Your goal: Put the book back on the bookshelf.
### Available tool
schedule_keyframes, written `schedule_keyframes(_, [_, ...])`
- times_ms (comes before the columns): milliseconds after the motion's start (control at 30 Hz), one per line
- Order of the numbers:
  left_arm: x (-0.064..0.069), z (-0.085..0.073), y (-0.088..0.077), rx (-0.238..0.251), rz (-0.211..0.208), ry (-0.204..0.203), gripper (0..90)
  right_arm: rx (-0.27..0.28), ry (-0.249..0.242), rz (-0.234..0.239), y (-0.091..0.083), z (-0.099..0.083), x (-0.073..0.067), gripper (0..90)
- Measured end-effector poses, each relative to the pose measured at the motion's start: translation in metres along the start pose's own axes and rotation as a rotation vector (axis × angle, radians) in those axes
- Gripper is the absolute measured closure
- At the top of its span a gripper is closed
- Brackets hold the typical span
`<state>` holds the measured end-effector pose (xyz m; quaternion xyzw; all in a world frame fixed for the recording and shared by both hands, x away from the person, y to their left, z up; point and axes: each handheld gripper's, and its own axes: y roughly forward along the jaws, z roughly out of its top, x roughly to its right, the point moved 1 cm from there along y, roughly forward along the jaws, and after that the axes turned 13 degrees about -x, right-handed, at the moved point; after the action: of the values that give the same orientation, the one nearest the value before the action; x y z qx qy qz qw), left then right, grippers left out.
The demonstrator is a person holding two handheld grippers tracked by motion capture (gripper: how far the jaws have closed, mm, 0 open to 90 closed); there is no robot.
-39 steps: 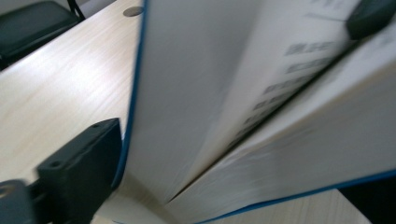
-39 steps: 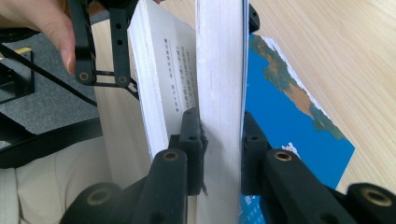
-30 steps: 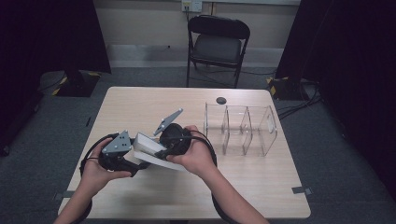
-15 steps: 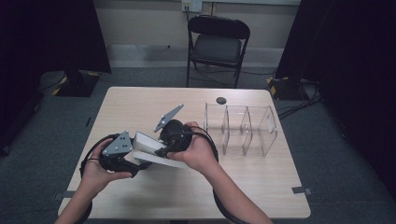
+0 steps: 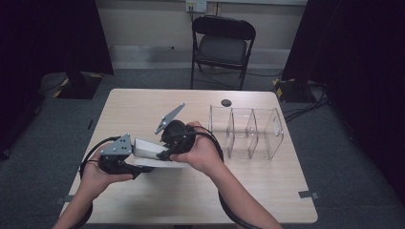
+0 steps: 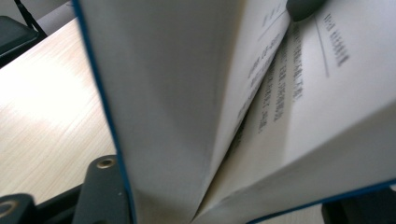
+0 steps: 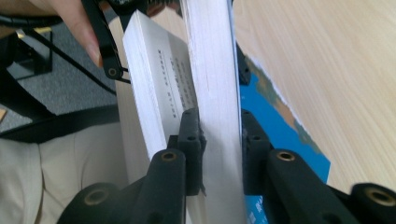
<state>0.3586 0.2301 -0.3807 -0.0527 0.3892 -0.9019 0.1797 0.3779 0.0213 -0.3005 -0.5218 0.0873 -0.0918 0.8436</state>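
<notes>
My right claw [image 7: 218, 140] grasps a sheaf of the book's [image 7: 205, 79] pages between its jaws; my left claw's [image 5: 125, 160] state I cannot tell; the limp, tearable pages want holding near the spine.

Looks forward and down on the worktop [image 5: 143, 109] from above. Ride each tool, very near. Shared: an open book [image 5: 153, 151].

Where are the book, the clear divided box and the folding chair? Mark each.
book [image 7: 212, 93]: right gripper view, the edge of the clamped block of pages.
clear divided box [image 5: 273, 136]: high view, its right end wall.
folding chair [image 5: 220, 48]: high view, its seat.
</notes>
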Motion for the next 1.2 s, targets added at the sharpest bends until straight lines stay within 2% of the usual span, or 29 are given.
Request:
schedule_keyframes(100, [0.000, 0.001, 0.000, -0.008, -0.010, -0.002, 43.4, 0.005, 0.001, 0.001, 0.000, -0.001, 0.001, 73.4])
schedule_keyframes(233, [-0.003, 0.004, 0.000, -0.016, -0.004, 0.021, 46.3, 0.032, 0.008, 0.000, -0.001, -0.003, 0.005, 71.3])
schedule_keyframes(333, [-0.005, 0.004, 0.000, -0.007, -0.008, 0.010, 47.1, 0.032, 0.006, -0.008, -0.003, -0.003, 0.007, 68.7])
schedule_keyframes(400, [-0.007, 0.003, -0.001, 0.006, -0.006, 0.004, 48.3, 0.064, 0.015, -0.048, -0.004, -0.003, 0.011, 62.1])
schedule_keyframes(433, [-0.007, 0.003, -0.001, 0.015, -0.005, -0.004, 48.3, 0.064, 0.015, -0.048, -0.004, -0.003, 0.011, 62.1])
schedule_keyframes(500, [-0.009, 0.004, -0.002, 0.007, -0.006, 0.007, 48.6, 0.074, 0.029, -0.060, -0.004, -0.004, 0.014, 55.7])
schedule_keyframes(567, [-0.010, 0.004, -0.002, 0.010, -0.005, 0.007, 48.9, 0.083, 0.052, -0.053, -0.004, -0.005, 0.016, 54.5])
schedule_keyframes(600, [-0.011, 0.005, -0.002, 0.012, -0.008, 0.002, 49.2, 0.091, 0.052, -0.065, -0.005, -0.005, 0.017, 52.2])
schedule_keyframes(633, [-0.012, 0.004, -0.002, 0.015, -0.011, 0.004, 49.6, 0.105, 0.040, -0.102, -0.005, -0.005, 0.015, 51.0])
schedule_keyframes(700, [-0.013, 0.006, -0.003, 0.008, -0.011, 0.014, 50.1, 0.106, 0.036, -0.119, -0.006, -0.005, 0.016, 49.4])
schedule_keyframes(733, [-0.013, 0.006, -0.003, 0.016, -0.012, 0.010, 50.3, 0.111, 0.053, -0.119, -0.007, -0.005, 0.016, 44.7])
schedule_keyframes(767, [-0.014, 0.006, -0.003, 0.013, -0.011, 0.005, 50.3, 0.111, 0.053, -0.119, -0.007, -0.005, 0.016, 44.7])
schedule_keyframes(800, [-0.016, 0.005, -0.004, 0.021, -0.012, 0.011, 51.0, 0.155, 0.068, -0.116, -0.012, -0.008, 0.019, 42.1])
schedule_keyframes(833, [-0.016, 0.005, -0.004, 0.021, -0.012, 0.011, 52.1, 0.155, 0.068, -0.116, -0.012, -0.008, 0.019, 42.1])
schedule_keyframes(900, [-0.018, 0.005, -0.007, 0.024, 0.004, 0.004, 52.9, 0.208, 0.114, -0.069, -0.022, -0.011, 0.024, 35.0])
schedule_keyframes(967, [-0.020, 0.006, -0.009, 0.034, 0.009, -0.003, 55.4, 0.228, 0.142, -0.087, -0.034, -0.020, 0.029, 33.1])
schedule_keyframes(1000, [-0.022, 0.006, -0.010, 0.029, 0.018, 0.004, 55.4, 0.228, 0.142, -0.087, -0.034, -0.020, 0.029, 33.1])
schedule_keyframes(1067, [-0.025, 0.006, -0.012, 0.045, 0.026, -0.026, 57.3, 0.233, 0.157, -0.093, -0.037, -0.026, 0.030, 30.8])
schedule_keyframes(1133, [-0.027, 0.006, -0.012, 0.041, 0.031, -0.017, 57.5, 0.284, 0.168, -0.108, -0.039, -0.035, 0.032, 29.0])
schedule_keyframes(1200, [-0.027, 0.007, -0.013, 0.041, 0.035, -0.019, 57.9, 0.294, 0.202, -0.077, -0.043, -0.043, 0.035, 26.4])
